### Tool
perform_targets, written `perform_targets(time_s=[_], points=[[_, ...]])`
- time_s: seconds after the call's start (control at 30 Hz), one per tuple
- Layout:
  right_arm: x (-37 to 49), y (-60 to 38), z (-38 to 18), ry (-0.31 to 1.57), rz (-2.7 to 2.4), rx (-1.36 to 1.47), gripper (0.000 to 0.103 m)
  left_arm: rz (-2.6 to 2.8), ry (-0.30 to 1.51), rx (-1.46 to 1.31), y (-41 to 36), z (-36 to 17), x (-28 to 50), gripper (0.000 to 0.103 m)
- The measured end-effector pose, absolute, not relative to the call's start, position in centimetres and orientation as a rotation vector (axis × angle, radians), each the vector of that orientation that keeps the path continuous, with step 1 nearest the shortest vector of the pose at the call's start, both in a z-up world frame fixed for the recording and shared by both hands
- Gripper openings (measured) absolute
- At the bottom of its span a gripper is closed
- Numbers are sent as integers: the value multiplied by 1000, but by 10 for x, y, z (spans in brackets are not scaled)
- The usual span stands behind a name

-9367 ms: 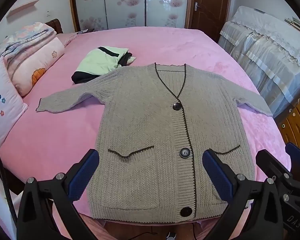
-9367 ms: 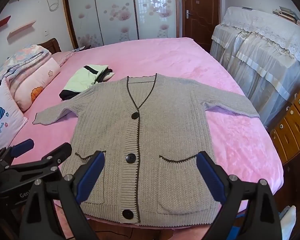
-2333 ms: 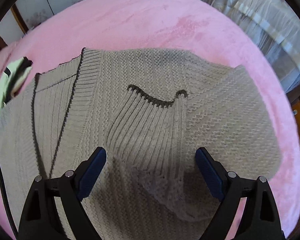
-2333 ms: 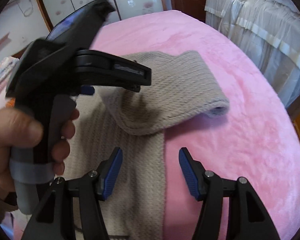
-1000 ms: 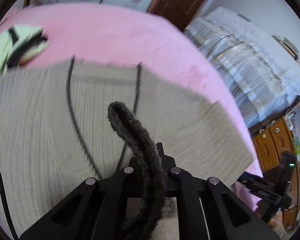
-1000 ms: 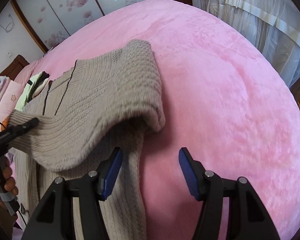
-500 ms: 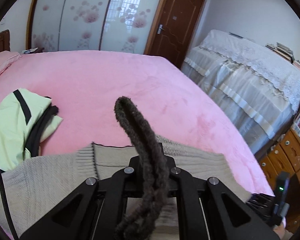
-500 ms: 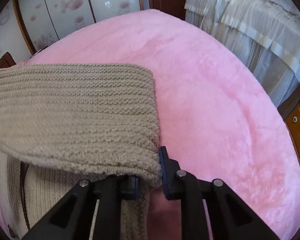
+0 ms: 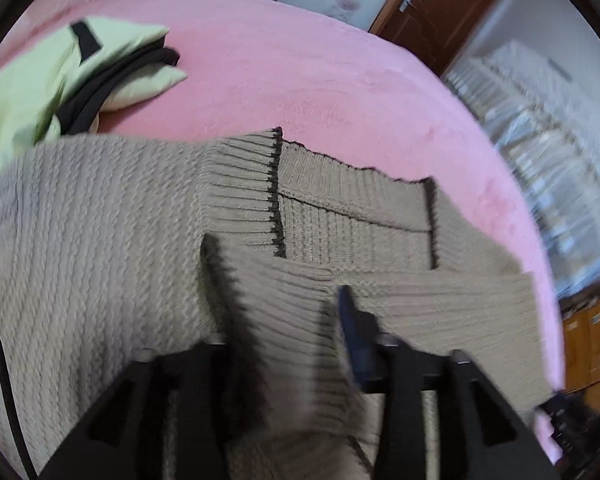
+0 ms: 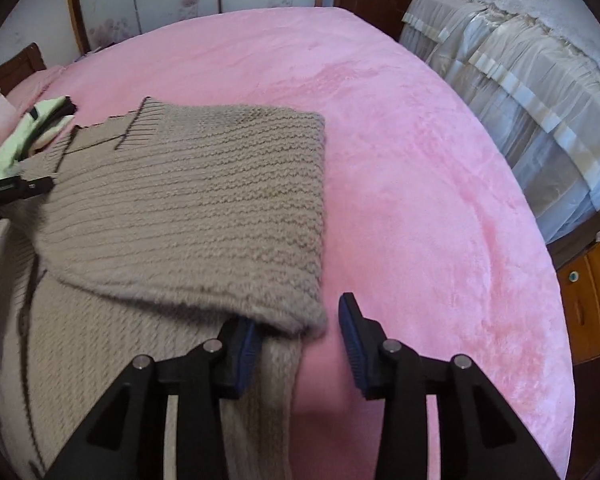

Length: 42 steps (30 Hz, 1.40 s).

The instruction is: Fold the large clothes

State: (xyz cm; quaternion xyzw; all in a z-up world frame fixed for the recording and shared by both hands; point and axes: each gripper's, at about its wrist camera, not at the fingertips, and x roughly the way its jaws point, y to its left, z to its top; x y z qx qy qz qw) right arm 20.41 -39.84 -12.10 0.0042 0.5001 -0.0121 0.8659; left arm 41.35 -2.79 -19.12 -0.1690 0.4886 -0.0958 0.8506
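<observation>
— Where on the bed [image 10: 400, 128], and in what shape?

— Grey-beige knit cardigan [image 10: 188, 200] spread over the near half of the pink bed, neckline toward the wardrobe end. Right sleeve and side panel already turned in across the front, fold edge lying parallel to the bed's right edge, a broad band of bare pink between. Ribbed cuff [image 9: 284, 320] with dark trim draped across the chest, just below the V-neck.

— Hand-held grippers?

— Left hand-held gripper [image 9: 284, 344] with jaws opening, cuff loose between them; blur hides any contact with the pads. Right hand-held gripper [image 10: 296, 340] also opening, the folded panel's near corner overhanging the left blue pad [image 10: 244, 340], right pad over bare bedspread. Apparently no firm pinch on either side.

— Progress?

— Probably about a third. One side turned in and being let go. Left sleeve and side seemingly not yet folded, running out of the left wrist view. Hem-to-collar fold not begun.

— Anything else on the bed?

— Pale green and black garment [image 9: 60, 76] bunched near the far left corner, its edge close to the cardigan's shoulder. Lace-covered furniture [image 10: 520, 60] beyond the right edge, wooden drawers [image 10: 592, 288] near the foot.

— Risk?

— Loose, heavy knit; likely to slide back if the cuff drags on a retreating pad.
</observation>
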Motion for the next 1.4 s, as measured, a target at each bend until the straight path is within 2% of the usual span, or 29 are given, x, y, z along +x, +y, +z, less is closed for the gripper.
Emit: perform_targets(time_s=[0.03,0.2,0.27,0.33,0.4,0.47,0.7,0.73,0.77,0.8,0.83,1.0,1.03,1.13,1.2,1.3,1.4], points=[[198,-400,-114,1050,8,27,42,-224,1035,-402,-22,-190,413,59],[187,-411,-75,1013,175,181,50,-276,1010,-564,7,-188,413,57],[199,-413,-63,981,158,211,59,-278,1022,-552,9,-193,418,32],[218,-412,-62,964,118,200,63,-272,1055,-516,6,-202,423,23],[248,-412,-69,975,75,191,63,-276,1071,-497,0,-210,426,9],[277,-415,-80,994,41,199,63,-270,1054,-478,-5,-212,428,5],[350,-430,-140,1127,-86,251,63,-320,917,-333,-34,-181,433,5],[351,-432,-147,1135,-88,280,59,-316,908,-321,-36,-178,436,5],[350,-433,-148,1101,-74,302,49,-313,900,-320,-34,-176,438,5],[348,-432,-146,1084,-63,304,15,-309,890,-324,-31,-176,440,5],[346,-432,-142,1060,-79,290,13,-300,886,-330,-31,-177,443,5],[342,-430,-158,1077,-142,259,18,-233,974,-400,-23,-220,454,7],[340,-425,-149,1068,-167,220,25,-229,967,-407,-23,-218,452,8],[324,-405,-119,1015,-207,122,28,-164,964,-327,-25,-197,446,16],[308,-383,-100,954,-178,79,29,-77,901,-259,-24,-170,433,17],[284,-338,-79,885,-60,61,37,-84,833,-340,-28,-140,414,21],[277,-294,-86,916,89,90,37,-176,850,-386,-53,-135,409,21]])
